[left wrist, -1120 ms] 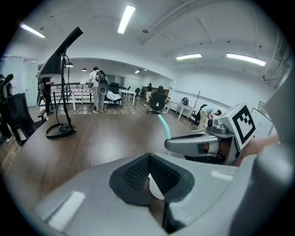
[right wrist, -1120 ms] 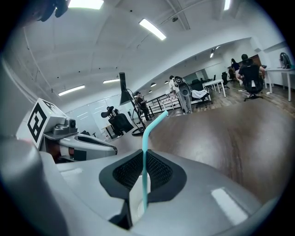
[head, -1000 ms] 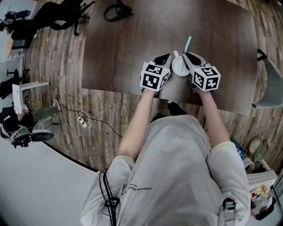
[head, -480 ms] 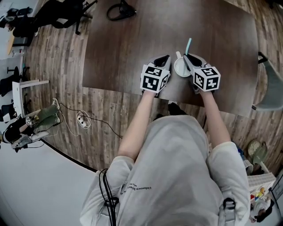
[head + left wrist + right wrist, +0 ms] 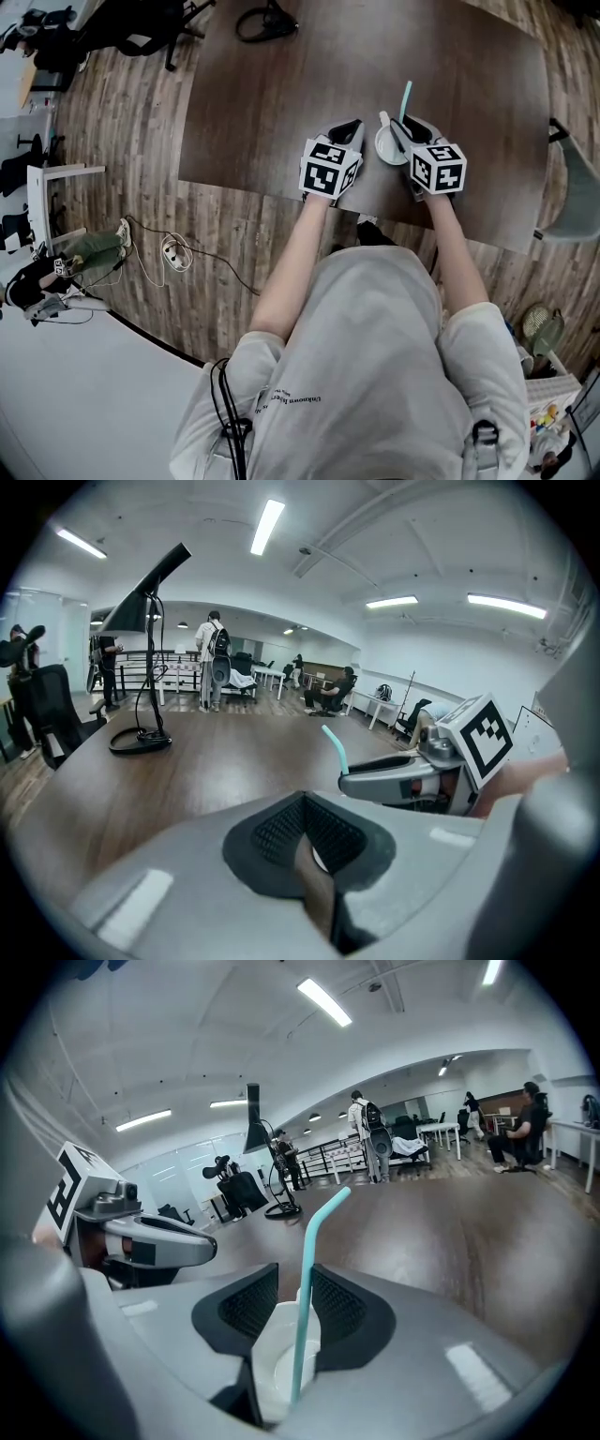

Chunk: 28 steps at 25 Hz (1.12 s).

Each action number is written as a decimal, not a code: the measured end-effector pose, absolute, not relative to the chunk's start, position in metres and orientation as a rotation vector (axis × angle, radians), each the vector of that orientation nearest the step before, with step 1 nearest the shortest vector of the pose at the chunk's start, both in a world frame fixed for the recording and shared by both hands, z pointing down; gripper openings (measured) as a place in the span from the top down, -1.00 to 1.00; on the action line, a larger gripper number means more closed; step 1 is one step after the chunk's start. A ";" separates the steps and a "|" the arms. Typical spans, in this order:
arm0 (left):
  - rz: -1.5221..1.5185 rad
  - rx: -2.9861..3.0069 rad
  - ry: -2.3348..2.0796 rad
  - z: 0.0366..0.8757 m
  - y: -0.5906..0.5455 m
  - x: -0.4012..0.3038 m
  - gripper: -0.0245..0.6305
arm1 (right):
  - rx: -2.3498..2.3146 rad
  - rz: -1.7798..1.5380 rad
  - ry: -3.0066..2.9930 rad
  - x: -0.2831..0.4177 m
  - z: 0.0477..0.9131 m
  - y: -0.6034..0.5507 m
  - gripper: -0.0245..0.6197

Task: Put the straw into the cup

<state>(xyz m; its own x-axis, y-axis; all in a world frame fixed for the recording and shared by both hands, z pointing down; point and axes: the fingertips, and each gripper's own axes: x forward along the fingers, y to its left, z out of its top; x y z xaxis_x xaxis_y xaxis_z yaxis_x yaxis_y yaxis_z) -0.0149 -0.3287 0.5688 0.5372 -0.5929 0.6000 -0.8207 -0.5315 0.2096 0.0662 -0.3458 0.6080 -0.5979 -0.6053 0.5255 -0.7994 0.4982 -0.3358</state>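
Head view, counter: a dark brown wood-look counter [image 5: 281,84]; the person stands at its near edge.
Head view, cup: a white cup [image 5: 386,150] stands upright on the counter between the two tools.
Head view, straw: a teal straw [image 5: 405,97] stands in the cup, its top leaning away from the person.
Head view, writing: the cubes carry black-and-white square markers [image 5: 328,169]; the shirt print [image 5: 291,401] is too small to read.
Left gripper view, left tool [image 5: 307,841]: pads closed together with only a thin slit between them, holding nothing, just beside the cup.
Right gripper view, right tool [image 5: 292,1302]: jaws apart over the cup's mouth, with the straw upright between the pads.
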 end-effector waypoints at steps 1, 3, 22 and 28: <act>0.645 2.305 -1.149 0.568 -0.328 -0.016 0.92 | 1.187 0.799 -2.398 0.067 0.608 -0.346 0.48; 0.654 2.307 -1.151 0.569 -0.326 -0.018 0.92 | 1.212 0.795 -2.386 0.068 0.606 -0.348 0.48; 0.634 2.344 -1.108 0.560 -0.311 -0.012 0.92 | 1.253 0.783 -2.380 0.067 0.596 -0.333 0.49; 0.630 2.380 -1.094 0.548 -0.314 -0.006 0.92 | 1.270 0.779 -2.384 0.068 0.589 -0.324 0.52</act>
